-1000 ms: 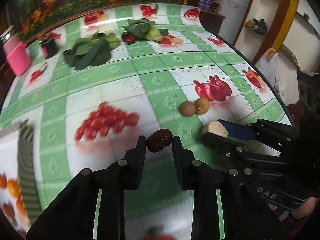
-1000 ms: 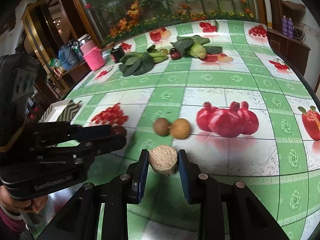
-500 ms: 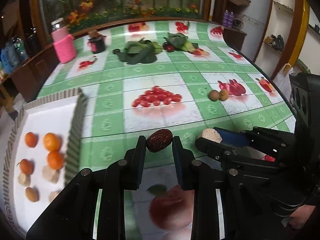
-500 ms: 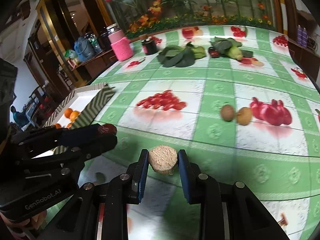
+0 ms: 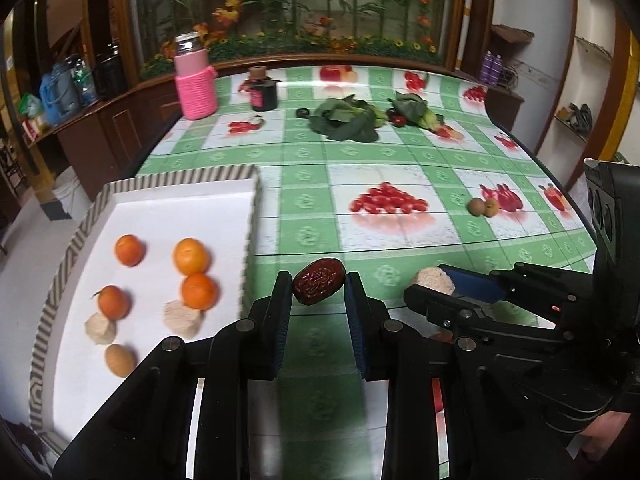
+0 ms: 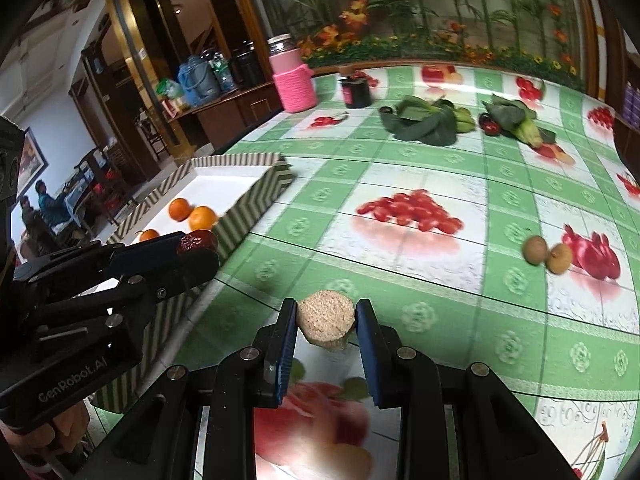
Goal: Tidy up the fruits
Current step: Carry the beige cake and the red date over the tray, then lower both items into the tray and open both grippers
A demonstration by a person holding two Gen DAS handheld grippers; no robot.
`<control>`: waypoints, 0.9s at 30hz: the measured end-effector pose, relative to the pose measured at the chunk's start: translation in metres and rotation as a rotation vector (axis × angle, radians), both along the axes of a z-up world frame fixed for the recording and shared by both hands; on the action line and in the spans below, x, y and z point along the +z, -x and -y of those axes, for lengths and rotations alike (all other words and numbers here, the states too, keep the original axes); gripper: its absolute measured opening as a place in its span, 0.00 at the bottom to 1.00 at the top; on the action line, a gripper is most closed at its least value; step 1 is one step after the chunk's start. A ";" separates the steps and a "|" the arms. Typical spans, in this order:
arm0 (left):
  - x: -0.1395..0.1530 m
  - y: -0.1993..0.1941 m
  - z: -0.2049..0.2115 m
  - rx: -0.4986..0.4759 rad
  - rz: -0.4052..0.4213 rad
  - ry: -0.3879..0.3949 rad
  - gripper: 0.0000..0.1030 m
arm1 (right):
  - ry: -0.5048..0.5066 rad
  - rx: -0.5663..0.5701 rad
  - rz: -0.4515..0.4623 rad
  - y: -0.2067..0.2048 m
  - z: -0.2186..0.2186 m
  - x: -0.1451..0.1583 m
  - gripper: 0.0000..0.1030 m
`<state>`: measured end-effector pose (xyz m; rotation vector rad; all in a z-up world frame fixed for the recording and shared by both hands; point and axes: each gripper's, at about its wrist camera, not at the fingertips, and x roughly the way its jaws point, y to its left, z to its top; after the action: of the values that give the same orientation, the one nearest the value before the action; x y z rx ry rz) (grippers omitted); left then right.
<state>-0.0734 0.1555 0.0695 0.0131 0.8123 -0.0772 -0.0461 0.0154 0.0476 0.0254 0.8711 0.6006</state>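
Tray: the shallow white tray with a striped grey rim (image 5: 248, 216) sits at the far left of the table. It has come into the left wrist view over the last second; a second ago only a sliver of it showed.
Tray contents: four small orange citrus fruits (image 5: 191, 256), two pale beige crumbly pucks (image 5: 181, 316) and one tan oval fruit (image 5: 119, 359) lie on its white floor.
Left gripper (image 5: 318, 300): closed on a dark red wrinkled date (image 5: 319, 286), carried above the green checked fruit-print tablecloth (image 5: 400, 160), just right of the tray's near corner.
Right gripper (image 6: 326, 332): closed on a pale beige crumbly puck (image 6: 326, 322), held above the cloth beside the left gripper.
Change: both hands have swung leftward toward the tray with grips unchanged; my judgement is that both pieces are about to be set down in it.
Left behind: two small brown round fruits (image 5: 483, 207) touch each other on the cloth, well apart from the tray, not yet collected.
Hidden: the tray's near left corner is cut off by the lens edge, and in the right wrist view the left gripper hides much of the tray floor. Motion blur softens the cloth's print.
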 end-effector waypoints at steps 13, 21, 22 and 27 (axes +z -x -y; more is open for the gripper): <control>0.001 0.006 -0.046 0.086 0.009 -0.008 0.25 | 0.025 0.069 0.012 0.003 -0.042 0.003 0.28; -0.002 0.006 -0.077 0.135 -0.007 -0.010 0.25 | 0.031 0.116 0.029 0.002 -0.066 0.009 0.28; -0.003 0.006 -0.082 0.140 -0.012 -0.006 0.25 | 0.031 0.123 0.030 0.002 -0.069 0.010 0.28; -0.006 0.004 -0.108 0.185 -0.033 0.008 0.25 | 0.038 0.161 0.041 -0.001 -0.086 0.014 0.28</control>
<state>-0.0775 0.2634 0.0631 -0.0714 0.8430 0.0946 -0.0450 0.1017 0.0612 -0.0916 0.8493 0.7326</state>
